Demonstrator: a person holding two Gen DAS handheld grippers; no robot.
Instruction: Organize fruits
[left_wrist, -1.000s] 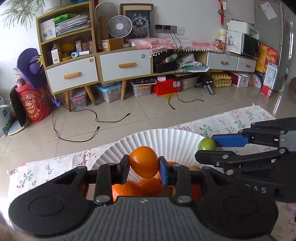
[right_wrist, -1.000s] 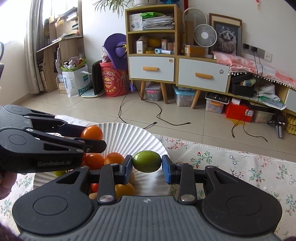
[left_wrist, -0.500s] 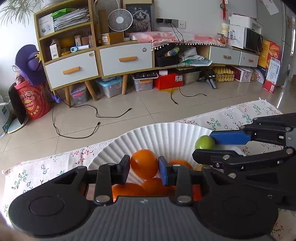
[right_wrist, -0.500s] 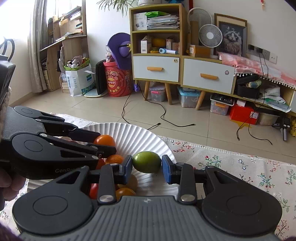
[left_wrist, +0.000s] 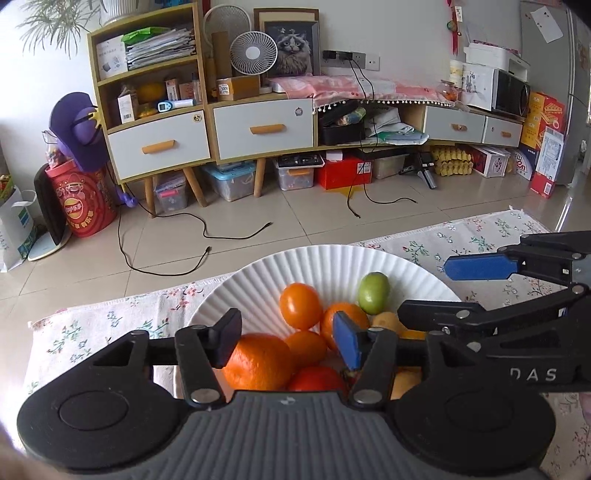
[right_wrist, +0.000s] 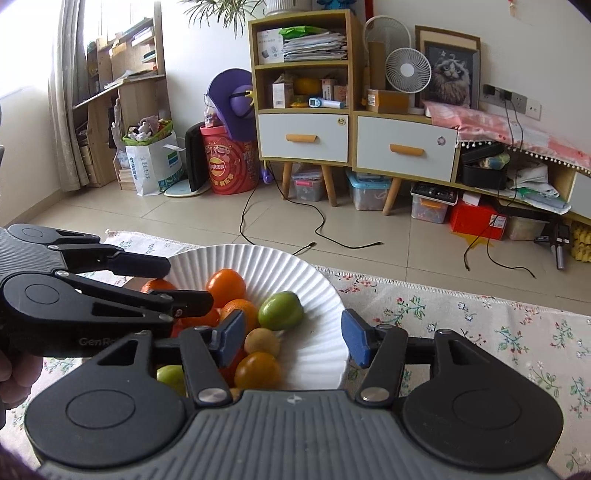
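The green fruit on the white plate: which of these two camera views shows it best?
The right wrist view: the green fruit lies near and unobstructed on the white plate. The left wrist view shows it whole too, but smaller, at the far side of the pile.

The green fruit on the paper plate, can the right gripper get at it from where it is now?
Probably yes. The green fruit lies uncovered on the paper plate, just ahead of the right gripper, whose empty jaws are opening. The left gripper sits off to the side.
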